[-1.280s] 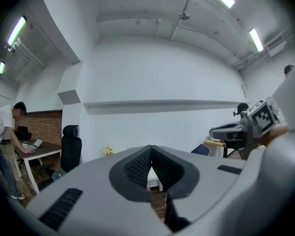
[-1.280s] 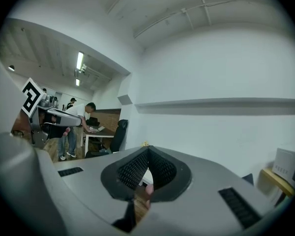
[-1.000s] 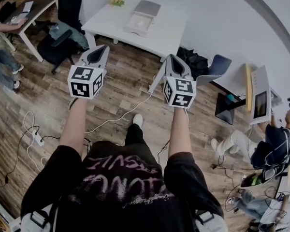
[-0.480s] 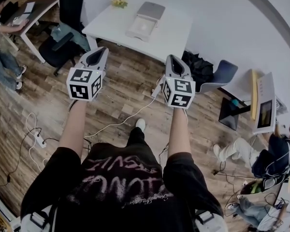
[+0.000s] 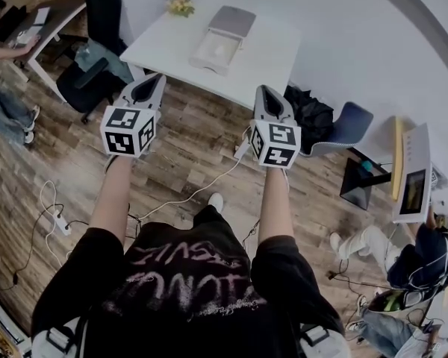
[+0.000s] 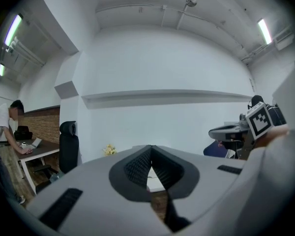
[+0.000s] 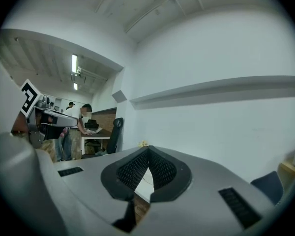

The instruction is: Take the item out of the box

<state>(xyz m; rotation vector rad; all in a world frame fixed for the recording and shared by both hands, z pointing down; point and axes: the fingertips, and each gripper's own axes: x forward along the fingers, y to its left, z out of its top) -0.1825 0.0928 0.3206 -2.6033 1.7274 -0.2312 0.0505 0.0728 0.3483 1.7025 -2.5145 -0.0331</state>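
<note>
Box (image 5: 218,42) on counter (image 5: 172,45): what's inside too small to tell. Yellow thing (image 5: 179,4) left of box: too blurry to ID.

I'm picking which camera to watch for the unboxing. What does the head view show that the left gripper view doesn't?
Head view only: the open box seen plainly from above, the wooden floor and the person's arms. Left gripper view only: the left claw up close, shut with nothing between its pads, plus the ceiling lights. Both: the white table, the yellow flowers and the black office chair.
</note>
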